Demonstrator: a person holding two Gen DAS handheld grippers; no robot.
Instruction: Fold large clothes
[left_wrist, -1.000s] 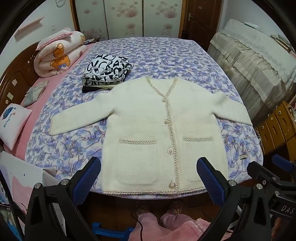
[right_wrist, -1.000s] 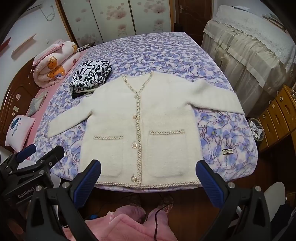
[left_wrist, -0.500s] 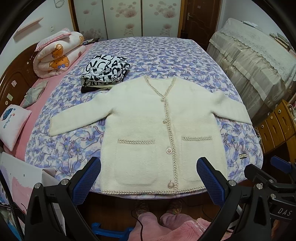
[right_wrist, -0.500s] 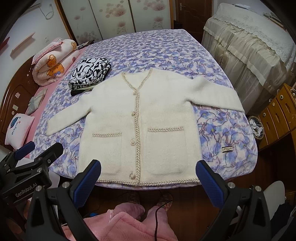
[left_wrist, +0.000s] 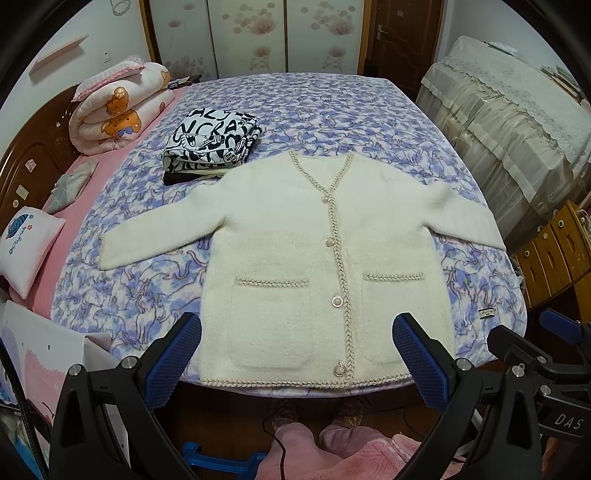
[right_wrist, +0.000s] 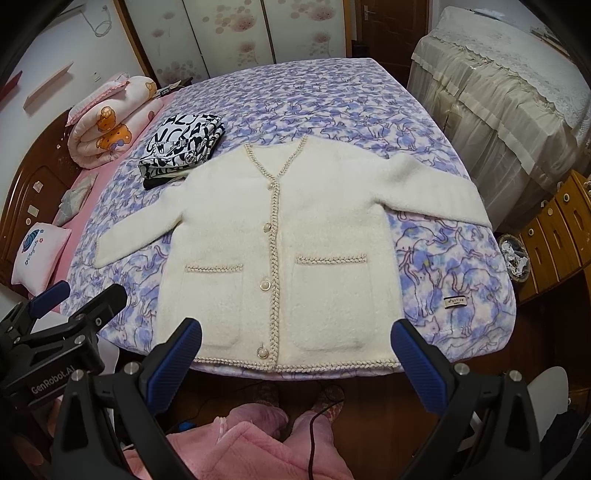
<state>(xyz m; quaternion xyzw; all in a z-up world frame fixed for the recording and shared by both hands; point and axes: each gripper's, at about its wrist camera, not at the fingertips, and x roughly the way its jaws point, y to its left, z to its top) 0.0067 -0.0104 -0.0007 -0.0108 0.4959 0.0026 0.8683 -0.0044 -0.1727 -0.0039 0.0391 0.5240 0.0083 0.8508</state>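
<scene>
A cream fluffy cardigan (left_wrist: 295, 240) with braided trim, pearl buttons and two pockets lies flat and buttoned on the bed, both sleeves spread out; it also shows in the right wrist view (right_wrist: 280, 236). Its hem lies at the bed's near edge. My left gripper (left_wrist: 297, 350) is open and empty, held above the floor just short of the hem. My right gripper (right_wrist: 295, 350) is open and empty at the same height. The right gripper also shows in the left wrist view (left_wrist: 546, 354), and the left gripper in the right wrist view (right_wrist: 59, 317).
A folded black-and-white printed garment (left_wrist: 210, 144) lies beside the cardigan's left shoulder. The bed has a purple cat-print blanket (left_wrist: 314, 107). A rolled quilt (left_wrist: 118, 107) and pillows sit at the left headboard. A cloth-covered table (left_wrist: 509, 118) and wooden drawers (left_wrist: 554, 251) stand at the right.
Both grippers have drifted slightly; the cardigan sits a little lower in the right wrist view. Neither gripper has touched anything, and both stay open.
</scene>
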